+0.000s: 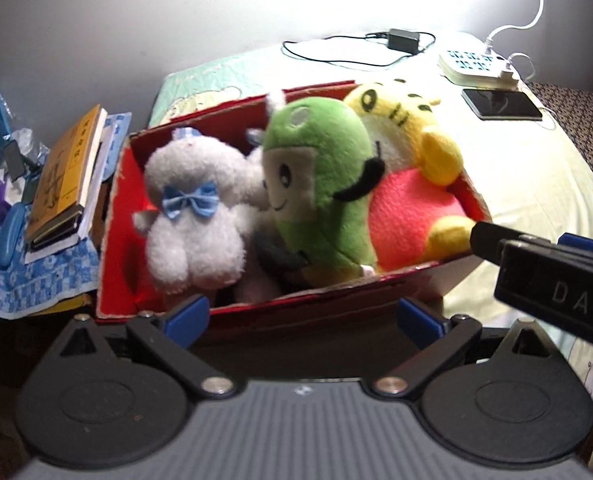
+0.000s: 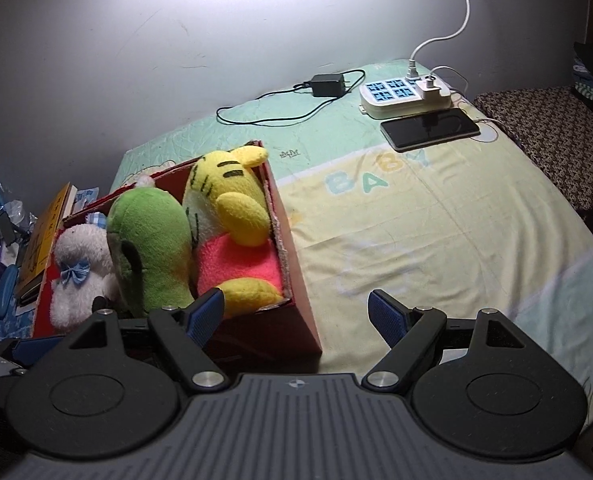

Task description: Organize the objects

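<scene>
A red cardboard box [image 1: 120, 216] [image 2: 296, 276] stands on the bed and holds three plush toys side by side. A white plush with a blue bow [image 1: 192, 216] [image 2: 76, 276] is at the left, a green plush [image 1: 320, 184] [image 2: 148, 248] in the middle, a yellow and pink plush [image 1: 412, 184] [image 2: 236, 240] at the right. My left gripper [image 1: 302, 316] is open and empty at the box's near wall. My right gripper [image 2: 296, 316] is open and empty over the box's near right corner; it also shows in the left wrist view [image 1: 544, 272].
A stack of books [image 1: 68, 176] and clutter lie left of the box. At the back of the bed sheet [image 2: 436, 232] are a power strip [image 2: 404, 96], a phone [image 2: 430, 128] and a black adapter with cable [image 2: 328, 84]. A wall stands behind.
</scene>
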A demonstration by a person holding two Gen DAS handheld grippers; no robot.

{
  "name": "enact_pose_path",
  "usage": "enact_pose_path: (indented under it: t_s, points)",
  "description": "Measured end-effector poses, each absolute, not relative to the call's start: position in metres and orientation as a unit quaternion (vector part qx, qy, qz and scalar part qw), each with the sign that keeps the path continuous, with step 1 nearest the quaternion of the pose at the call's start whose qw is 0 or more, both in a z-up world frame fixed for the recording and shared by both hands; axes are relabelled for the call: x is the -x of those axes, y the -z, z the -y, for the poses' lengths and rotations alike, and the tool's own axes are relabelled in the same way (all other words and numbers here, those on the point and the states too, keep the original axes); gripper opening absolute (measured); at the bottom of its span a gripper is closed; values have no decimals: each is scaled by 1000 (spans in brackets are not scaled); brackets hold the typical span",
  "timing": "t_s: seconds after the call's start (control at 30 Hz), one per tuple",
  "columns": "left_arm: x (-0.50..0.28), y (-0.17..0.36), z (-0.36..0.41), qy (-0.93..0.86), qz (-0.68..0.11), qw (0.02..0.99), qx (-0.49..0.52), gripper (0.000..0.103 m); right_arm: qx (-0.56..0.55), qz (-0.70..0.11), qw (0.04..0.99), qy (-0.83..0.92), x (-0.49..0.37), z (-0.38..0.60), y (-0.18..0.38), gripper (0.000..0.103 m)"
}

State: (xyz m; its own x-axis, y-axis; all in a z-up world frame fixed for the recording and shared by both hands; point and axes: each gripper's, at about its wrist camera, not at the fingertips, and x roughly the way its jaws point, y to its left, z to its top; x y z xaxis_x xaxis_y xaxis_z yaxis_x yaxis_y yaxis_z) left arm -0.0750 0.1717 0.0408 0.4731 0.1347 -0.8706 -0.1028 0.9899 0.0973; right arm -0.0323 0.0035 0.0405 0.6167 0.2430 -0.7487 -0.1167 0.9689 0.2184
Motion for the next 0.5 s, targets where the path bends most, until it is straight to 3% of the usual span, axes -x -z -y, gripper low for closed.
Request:
enact_pose_path:
  t_s: [0.5]
  points:
    - [80, -40, -225, -139, -500, 854, 30, 100, -26, -416, 891, -180, 24, -58, -45, 81]
